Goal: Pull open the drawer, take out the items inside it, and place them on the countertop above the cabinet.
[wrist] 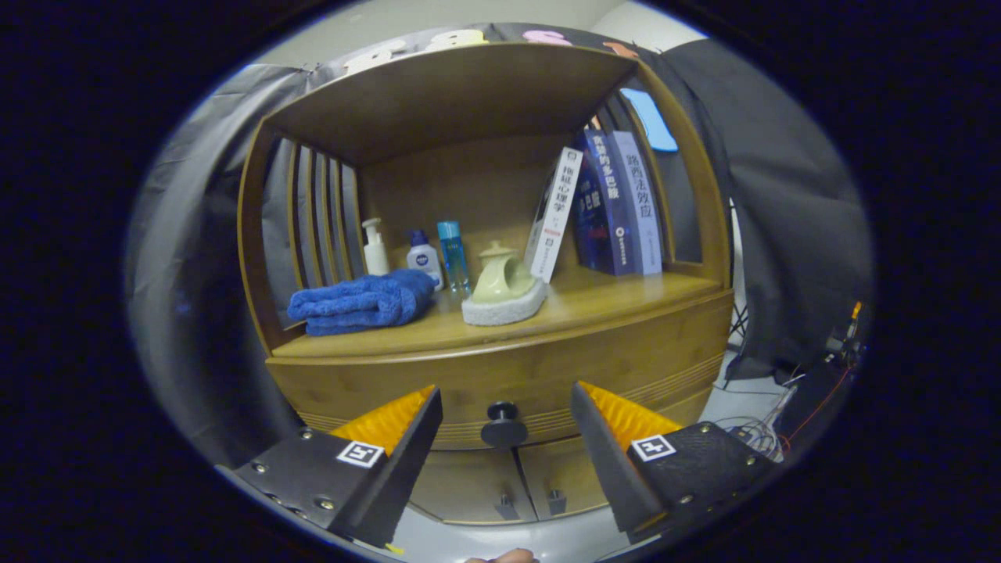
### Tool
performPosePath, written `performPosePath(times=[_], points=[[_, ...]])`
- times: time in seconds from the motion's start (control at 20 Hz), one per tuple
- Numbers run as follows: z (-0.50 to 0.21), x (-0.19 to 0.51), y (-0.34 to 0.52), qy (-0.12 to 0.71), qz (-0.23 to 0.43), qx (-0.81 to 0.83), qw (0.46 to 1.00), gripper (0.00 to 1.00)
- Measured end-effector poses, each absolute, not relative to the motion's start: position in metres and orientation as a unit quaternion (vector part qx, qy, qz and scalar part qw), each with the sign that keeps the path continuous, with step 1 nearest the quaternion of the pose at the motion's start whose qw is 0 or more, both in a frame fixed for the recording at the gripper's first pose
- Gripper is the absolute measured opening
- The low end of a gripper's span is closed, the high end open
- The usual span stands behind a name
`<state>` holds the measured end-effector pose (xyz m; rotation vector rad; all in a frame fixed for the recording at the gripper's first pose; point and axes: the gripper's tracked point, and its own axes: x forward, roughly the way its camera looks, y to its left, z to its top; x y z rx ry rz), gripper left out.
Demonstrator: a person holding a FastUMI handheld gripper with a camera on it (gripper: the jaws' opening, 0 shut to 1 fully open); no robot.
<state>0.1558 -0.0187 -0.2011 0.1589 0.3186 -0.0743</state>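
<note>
1. Where my tongs (506, 438) point, the cabinet (500, 367) is smooth honey-coloured wood with a curved front; its drawer (547, 375) is closed, and the round dark knob (503, 424) sits between my fingers (391, 426), just ahead of them.
2. On the worktop (610, 301) above lie a folded blue fleecy towel (361, 302), three small bottles (422, 258), a glazed pale-green piece on a white pad (504, 293), and leaning books (602, 207).
3. Drawer contents hidden. Two lower doors (508, 481) are partly cut off by my fingers.
4. Tongs released, spread wide, touching nothing, holding nothing.
</note>
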Motion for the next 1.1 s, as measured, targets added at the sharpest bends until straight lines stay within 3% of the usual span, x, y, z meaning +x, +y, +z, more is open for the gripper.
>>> performPosePath(times=[0.8,1.1], points=[[0.013,0.084,-0.06,0.031,-0.117,-0.02,0.992,0.99],[0.059,0.043,-0.086,0.001,-0.161,-0.013,0.987,0.99]])
